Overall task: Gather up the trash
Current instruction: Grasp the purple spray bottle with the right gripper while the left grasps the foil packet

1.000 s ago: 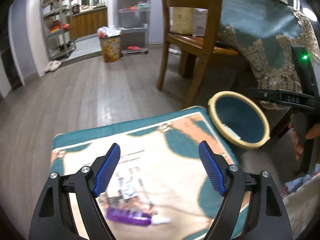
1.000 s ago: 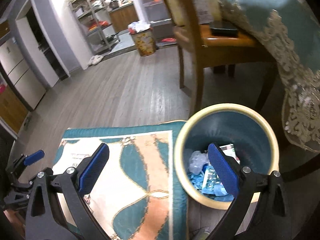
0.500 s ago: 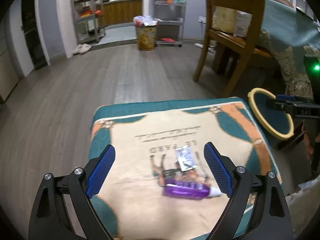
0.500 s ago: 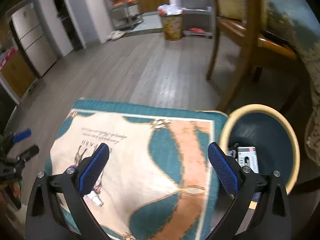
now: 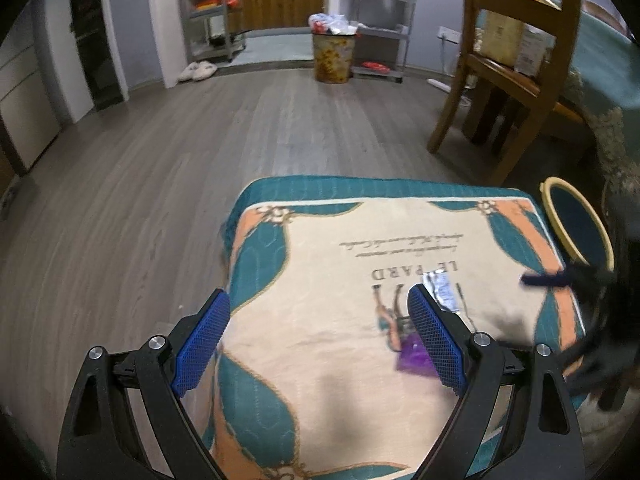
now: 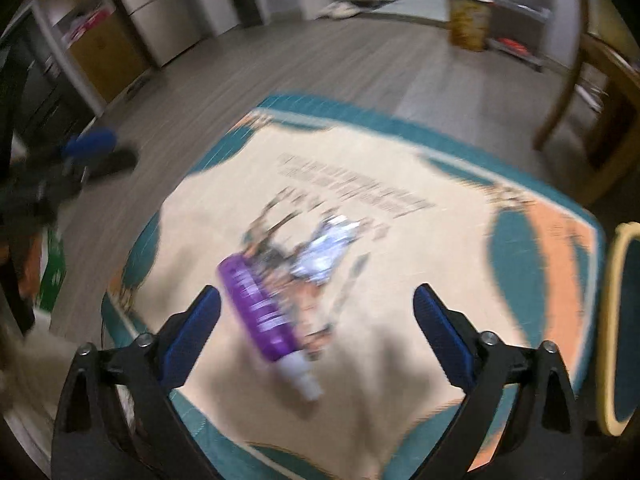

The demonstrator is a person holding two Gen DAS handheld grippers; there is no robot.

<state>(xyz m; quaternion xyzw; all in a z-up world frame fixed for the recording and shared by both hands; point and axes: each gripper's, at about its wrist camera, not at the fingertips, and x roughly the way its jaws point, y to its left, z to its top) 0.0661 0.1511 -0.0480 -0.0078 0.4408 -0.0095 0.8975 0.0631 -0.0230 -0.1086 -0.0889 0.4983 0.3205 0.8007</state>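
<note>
Right claw (image 6: 316,308) (jaws wide) above purple tube (image 6: 260,308), foil wrapper (image 6: 324,252) beside.

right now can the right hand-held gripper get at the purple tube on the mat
Probably yes: the right hand-held gripper is open above the purple tube, nothing lies between them, and only a silvery wrapper lies beside it.

Both cams ride the grippers, looking forward and steeply down along the fingers. Left wrist view sits near the mat's (image 5: 344,344) near-left part, facing the far kitchen doorway, bin (image 5: 576,228) at right edge. Right wrist view hangs close over the same mat (image 6: 400,320), motion-blurred, likely aimed more leftward. Shared: mat, purple tube (image 6: 260,304), foil packet (image 5: 442,290), bin rim (image 6: 614,320), wooden chair (image 5: 516,64).
</note>
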